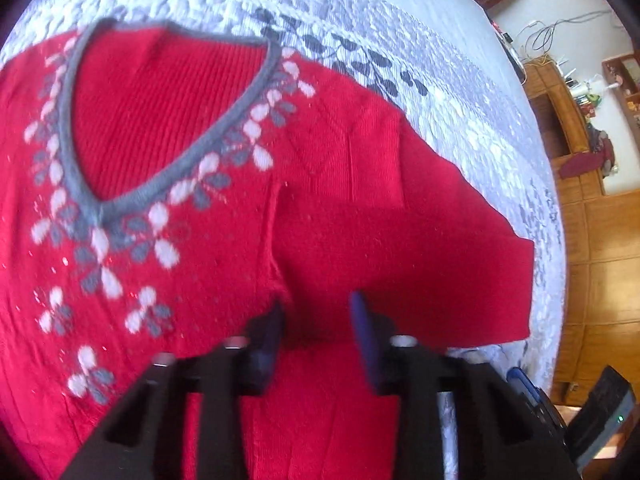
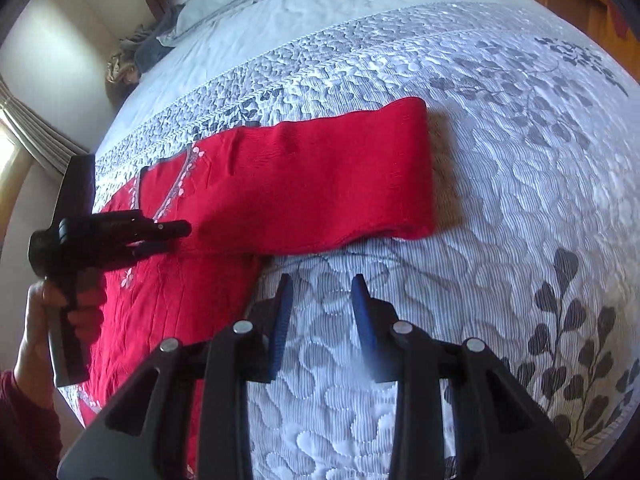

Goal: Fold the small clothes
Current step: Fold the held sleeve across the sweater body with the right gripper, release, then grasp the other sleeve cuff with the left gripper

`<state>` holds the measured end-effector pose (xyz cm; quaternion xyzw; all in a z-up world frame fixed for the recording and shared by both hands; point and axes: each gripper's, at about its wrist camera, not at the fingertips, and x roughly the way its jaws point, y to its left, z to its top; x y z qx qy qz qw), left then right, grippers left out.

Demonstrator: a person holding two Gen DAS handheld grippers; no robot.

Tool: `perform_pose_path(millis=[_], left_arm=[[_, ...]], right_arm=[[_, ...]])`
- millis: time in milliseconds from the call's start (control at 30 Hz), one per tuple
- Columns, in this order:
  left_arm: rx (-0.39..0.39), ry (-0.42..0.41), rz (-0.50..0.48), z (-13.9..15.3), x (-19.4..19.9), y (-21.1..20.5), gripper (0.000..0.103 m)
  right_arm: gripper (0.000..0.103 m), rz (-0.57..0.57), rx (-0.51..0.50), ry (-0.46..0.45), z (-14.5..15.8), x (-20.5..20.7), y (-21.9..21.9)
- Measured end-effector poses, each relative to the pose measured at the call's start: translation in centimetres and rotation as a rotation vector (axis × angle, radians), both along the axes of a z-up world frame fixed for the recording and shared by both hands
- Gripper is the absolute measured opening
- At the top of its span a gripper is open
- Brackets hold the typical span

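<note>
A red knit sweater [image 1: 192,208] with a grey V-neck and grey-white flower pattern lies flat on the bed. Its right sleeve [image 1: 420,256] stretches out sideways; it also shows in the right wrist view [image 2: 320,184]. My left gripper [image 1: 318,312] is open, hovering just above the sweater near the armpit, holding nothing. It also shows in the right wrist view [image 2: 160,236], held by a hand over the sweater's chest. My right gripper [image 2: 322,292] is open and empty above the bedspread, just below the sleeve and beside the sweater's side edge.
The quilted grey-white bedspread [image 2: 500,200] with a dark leaf print covers the bed. Pillows [image 2: 224,4] and crumpled cloth lie at the head. Wooden furniture [image 1: 592,240] and cables stand beside the bed. The right gripper's dark body [image 1: 560,420] shows at lower right.
</note>
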<state>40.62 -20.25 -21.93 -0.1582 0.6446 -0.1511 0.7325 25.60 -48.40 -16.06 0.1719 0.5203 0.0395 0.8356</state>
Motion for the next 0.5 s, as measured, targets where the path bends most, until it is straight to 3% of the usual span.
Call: perform_pose_path(millis=[33,133,267,400,500], left_arm=[[0.008,-0.016,-0.002,0.2,0.1,0.0,0.003],[0.001,-0.071,0.006,1.2,0.2,0.4,0.003],[-0.044,-0.182,0.077,4.7,0.2,2.7,0.003],[0.009,-0.335,0.149,9.7,0.6,8.5,0.003],[0.073,-0.388,0.203,11.7,1.3,13.8,0.003]], right_arm=[[0.031,0.0,-0.003,-0.005,0.1,0.0,0.0],[0.031,-0.007,-0.018,-0.012,0.4,0.0,0.1],[0.031,-0.015,-0.019,-0.018,1.0,0.0,0.0],[0.031,-0.018,-0.045,-0.026,1.9,0.3,-0.1],[0.031,-0.019,-0.029,-0.028,2.2,0.9,0.1]])
